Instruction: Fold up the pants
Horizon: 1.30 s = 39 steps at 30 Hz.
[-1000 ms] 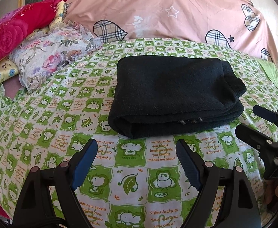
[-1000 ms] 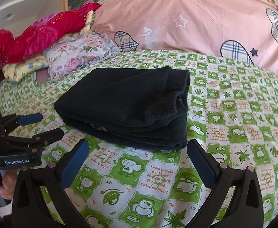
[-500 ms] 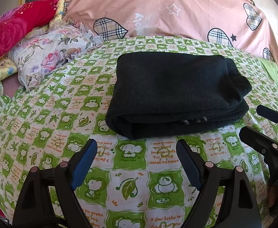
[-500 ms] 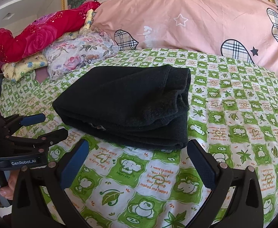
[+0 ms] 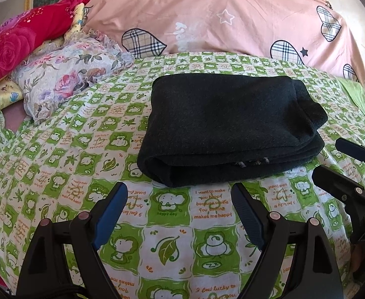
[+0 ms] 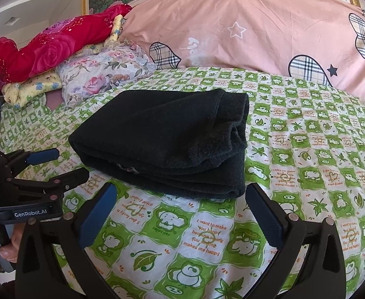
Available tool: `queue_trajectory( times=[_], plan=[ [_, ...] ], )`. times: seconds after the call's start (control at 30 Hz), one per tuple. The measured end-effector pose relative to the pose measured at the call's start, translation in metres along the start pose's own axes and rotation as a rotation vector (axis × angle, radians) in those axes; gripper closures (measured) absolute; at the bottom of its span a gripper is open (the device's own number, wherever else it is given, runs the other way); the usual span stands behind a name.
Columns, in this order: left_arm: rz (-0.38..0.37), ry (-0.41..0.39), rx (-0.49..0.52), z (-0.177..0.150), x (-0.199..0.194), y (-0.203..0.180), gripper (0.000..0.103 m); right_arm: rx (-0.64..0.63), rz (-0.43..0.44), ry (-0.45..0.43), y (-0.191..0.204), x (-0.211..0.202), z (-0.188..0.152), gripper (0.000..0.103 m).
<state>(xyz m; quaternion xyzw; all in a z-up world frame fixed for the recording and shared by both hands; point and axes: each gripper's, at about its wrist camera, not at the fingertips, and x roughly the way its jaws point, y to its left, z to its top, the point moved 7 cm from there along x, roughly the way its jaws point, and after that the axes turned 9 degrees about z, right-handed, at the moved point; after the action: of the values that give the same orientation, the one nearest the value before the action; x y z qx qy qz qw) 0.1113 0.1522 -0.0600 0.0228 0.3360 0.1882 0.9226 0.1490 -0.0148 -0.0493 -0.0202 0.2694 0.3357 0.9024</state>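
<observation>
Left wrist view showed the left gripper (image 5: 180,199) with its jaws spread wide and nothing between them, hovering just short of the near edge of the black pants (image 5: 227,129). The pants lay folded into a thick stacked rectangle on the bed sheet (image 5: 65,149), a green-and-white check printed with cartoon animals. To the right, the right gripper (image 5: 332,159) reached in low beside the bundle's right end, its two fingers apart and empty. Behind the pants stood a pink pillow (image 5: 232,20) with plaid hearts; a floral pillow (image 5: 67,74) and a red rose-patterned blanket (image 5: 12,42) sat at the left.

Right wrist view showed the right gripper (image 6: 180,199) likewise released, jaws wide, just in front of the pants (image 6: 162,134), whose layered open edges faced the camera at the right corner. The left gripper (image 6: 65,164) sat at the left, near the bundle's left end, jaws parted and holding nothing. The pink pillow (image 6: 257,25) lay behind.
</observation>
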Motion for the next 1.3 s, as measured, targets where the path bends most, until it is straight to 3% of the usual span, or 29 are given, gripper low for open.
queue_trajectory(
  times=[1.3],
  plan=[
    [-0.01,-0.016,0.019,-0.0001,-0.0037,-0.0046,0.017,-0.002,0.0,0.003,0.0012,0.0006,-0.0002,0.0]
  ],
)
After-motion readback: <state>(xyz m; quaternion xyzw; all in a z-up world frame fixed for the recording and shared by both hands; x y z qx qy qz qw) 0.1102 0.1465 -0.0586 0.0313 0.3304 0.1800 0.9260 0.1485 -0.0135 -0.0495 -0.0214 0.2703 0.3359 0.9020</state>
